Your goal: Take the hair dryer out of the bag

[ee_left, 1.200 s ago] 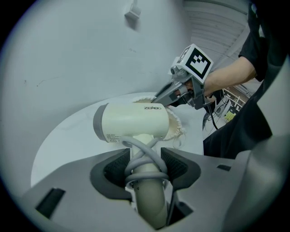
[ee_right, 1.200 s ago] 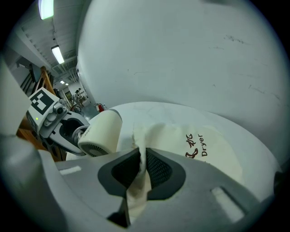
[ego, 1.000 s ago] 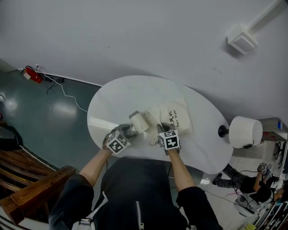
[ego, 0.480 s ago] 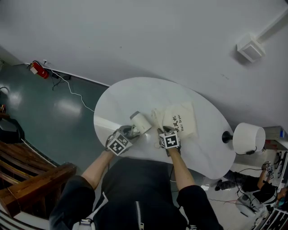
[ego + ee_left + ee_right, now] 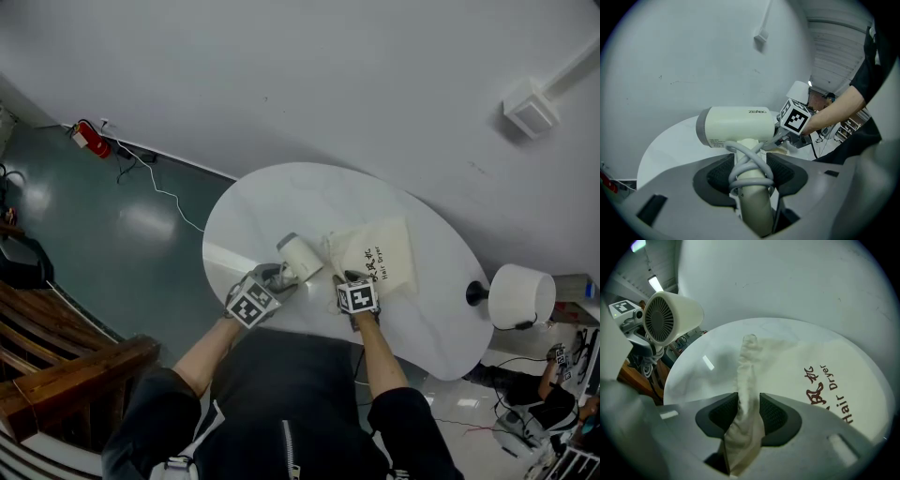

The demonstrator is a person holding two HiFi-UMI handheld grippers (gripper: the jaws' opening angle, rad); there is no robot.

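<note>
The cream hair dryer [image 5: 300, 257] is out of the bag, and my left gripper [image 5: 278, 279] is shut on its handle [image 5: 752, 187], which has the grey cord wound round it. Its barrel [image 5: 740, 126] is held above the white table [image 5: 272, 202]. The beige cloth bag [image 5: 380, 255], printed "Hair Dryer", lies flat on the table to the right. My right gripper [image 5: 349, 278] is at the bag's near edge. Its jaws have just been opening, and a gathered fold of the bag [image 5: 749, 380] still stands loosely between them.
A white-shaded table lamp [image 5: 516, 295] stands at the table's right end. Dark wooden furniture [image 5: 56, 375] sits on the floor at lower left. A red object with a trailing cable [image 5: 94, 139] lies by the wall at far left.
The bag, bunched beside the dryer before, now lies spread flat on the table. My right gripper has come down with it. The dryer has risen slightly in the left gripper.
</note>
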